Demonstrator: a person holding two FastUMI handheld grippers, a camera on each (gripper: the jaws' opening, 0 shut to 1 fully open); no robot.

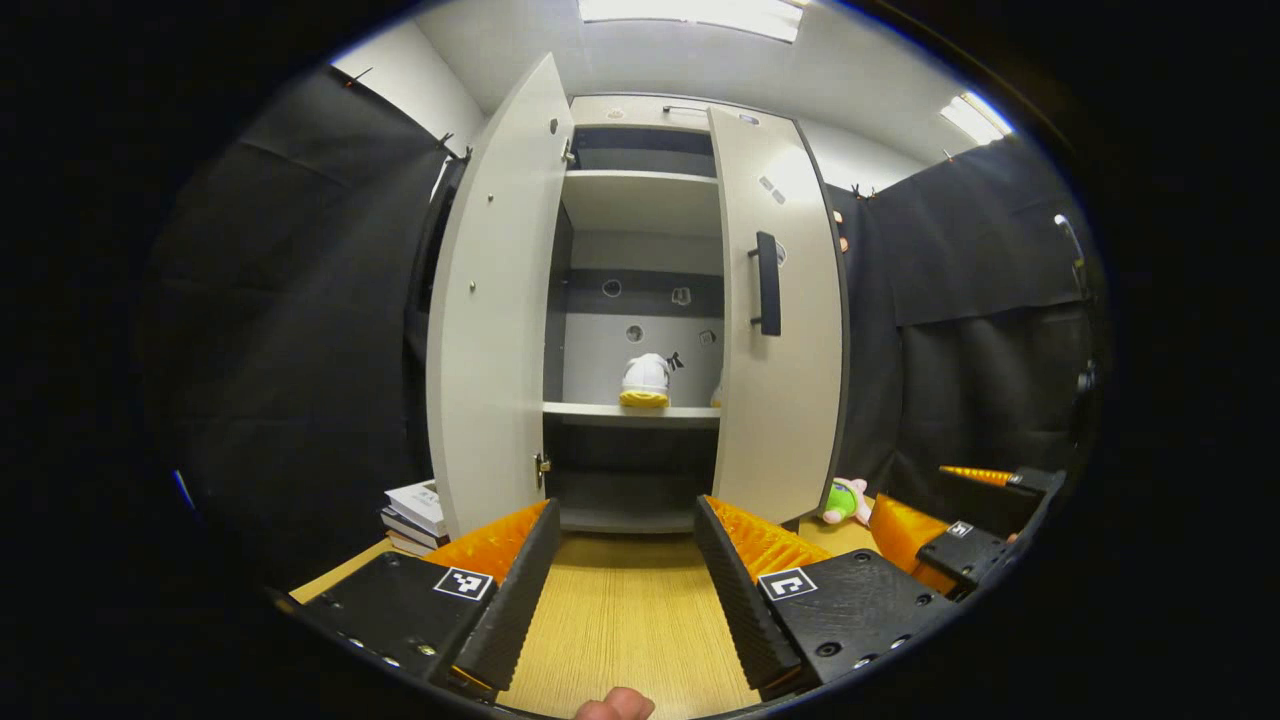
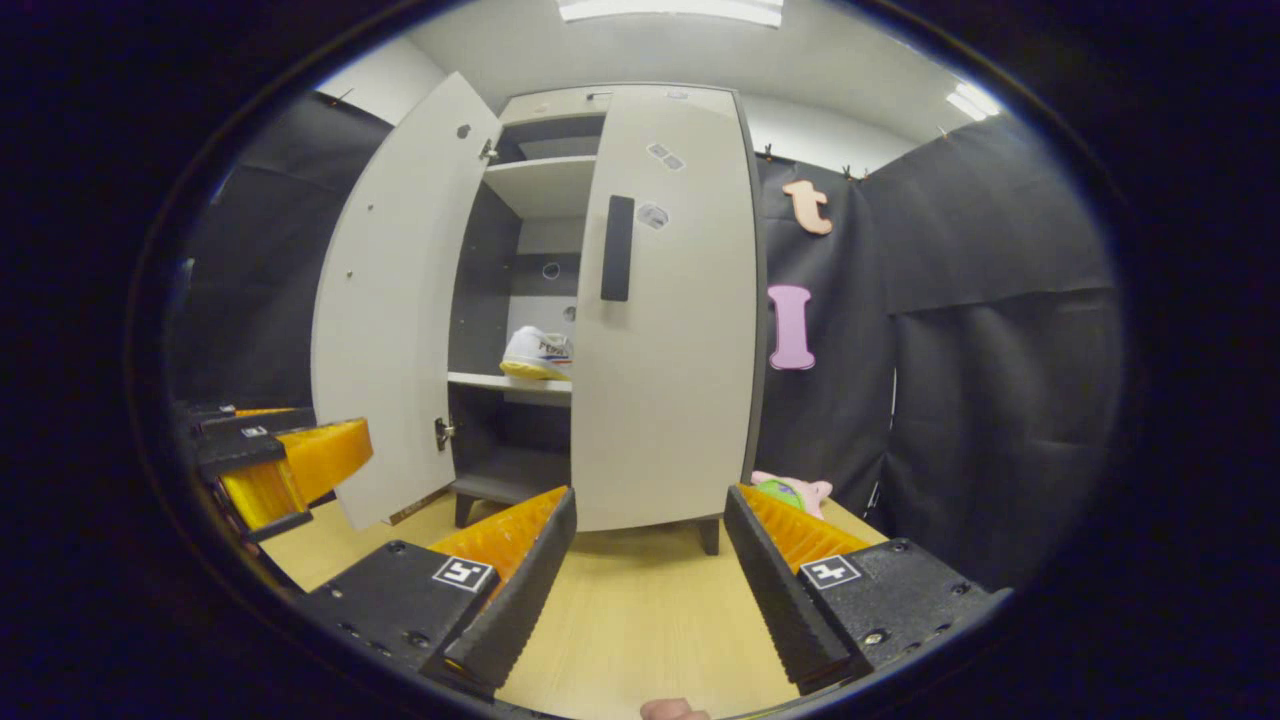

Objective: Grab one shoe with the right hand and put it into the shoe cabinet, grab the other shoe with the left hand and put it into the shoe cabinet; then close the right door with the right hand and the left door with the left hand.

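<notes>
In the left gripper view, lower left of the frame, there's a stack of books [image 1: 415, 512] on the floor beside the shoe cabinet [image 1: 640, 110]. The left door [image 1: 495, 300] swings wide toward you, and through the gap at centre frame a shoe [image 1: 645, 382] sits on the middle shelf [image 1: 630, 410], with a sliver of something pale just right of it that could be the other shoe, can't tell. Your left gripper [image 1: 625, 585] is spread wide at the bottom with nothing between its fingers, just bare wooden floor [image 1: 625, 610]. The right door [image 1: 785, 320] is nearly shut, its dark handle [image 1: 767, 283] facing you. Down at the lower right there's a plush toy [image 1: 845, 500] by the cabinet's foot.

In the right gripper view, the shoe [image 2: 538, 354] peeks out at centre frame past the right door's [image 2: 665, 320] edge. Your right gripper [image 2: 650, 575] is wide open too, holding nothing.
</notes>
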